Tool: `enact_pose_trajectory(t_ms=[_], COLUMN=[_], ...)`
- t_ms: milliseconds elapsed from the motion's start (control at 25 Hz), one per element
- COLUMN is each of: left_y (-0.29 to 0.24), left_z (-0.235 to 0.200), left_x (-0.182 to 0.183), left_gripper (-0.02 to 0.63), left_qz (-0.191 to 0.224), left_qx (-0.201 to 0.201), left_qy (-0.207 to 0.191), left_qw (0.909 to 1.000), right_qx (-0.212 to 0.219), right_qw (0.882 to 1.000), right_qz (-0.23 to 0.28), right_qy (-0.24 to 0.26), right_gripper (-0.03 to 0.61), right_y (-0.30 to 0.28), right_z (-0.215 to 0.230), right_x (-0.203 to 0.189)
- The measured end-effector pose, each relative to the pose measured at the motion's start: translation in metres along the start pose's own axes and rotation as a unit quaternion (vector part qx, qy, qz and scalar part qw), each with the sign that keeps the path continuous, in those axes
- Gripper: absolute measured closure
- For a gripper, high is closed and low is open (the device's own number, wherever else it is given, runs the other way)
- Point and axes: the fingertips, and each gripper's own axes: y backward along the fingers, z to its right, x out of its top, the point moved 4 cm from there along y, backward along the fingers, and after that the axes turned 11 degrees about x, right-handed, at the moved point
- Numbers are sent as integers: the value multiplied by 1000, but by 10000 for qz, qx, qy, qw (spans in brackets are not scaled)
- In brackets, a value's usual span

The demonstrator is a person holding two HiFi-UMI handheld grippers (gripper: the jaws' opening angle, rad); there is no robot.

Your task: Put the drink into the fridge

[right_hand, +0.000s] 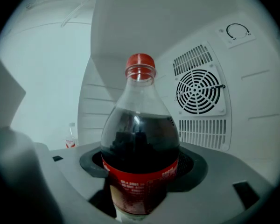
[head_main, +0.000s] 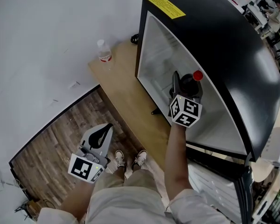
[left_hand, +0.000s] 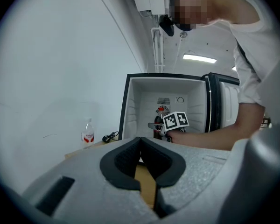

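A cola bottle (right_hand: pixel 140 143) with a red cap and red label stands upright between the jaws of my right gripper (right_hand: pixel 141 171), which is shut on its lower body. In the head view the bottle (head_main: pixel 194 80) and right gripper (head_main: pixel 186 84) are inside the open black fridge (head_main: pixel 214 41). The fridge's white back wall with a round fan grille (right_hand: pixel 198 85) is just behind the bottle. Whether the bottle rests on the fridge floor is hidden. My left gripper (head_main: pixel 105 129) hangs low over the wooden floor, shut and empty (left_hand: pixel 141 143).
A small water bottle (head_main: pixel 104 51) stands at the far end of the wooden table (head_main: pixel 126 92), left of the fridge, with a black cable (head_main: pixel 134 39) beside it. The fridge door (head_main: pixel 214 171) stands open to my right. A person's feet (head_main: pixel 128 158) are by the table's edge.
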Motion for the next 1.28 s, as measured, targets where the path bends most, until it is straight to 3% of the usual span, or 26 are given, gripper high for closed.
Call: enact_pose_trajectory(t_ms=[720,960,1280], left_y=[-1,5,23], left_z=[11,18,17], left_x=[-11,-9,-5], left_gripper=[598,598,598], left_qz=[-167,-109,5], left_qx=[-3,-56,-33], left_qy=[114,130,201], left_qw=[9998,9998,9998], right_qx=[-165,-195,-273], right_qw=[9997,9993,9984], right_qz=[-180,-275,-456], right_qy=[73,134,176], right_gripper=[272,181,173], right_y=[5,12,36], right_z=[11,5,-3], right_x=[-23,-23,-24])
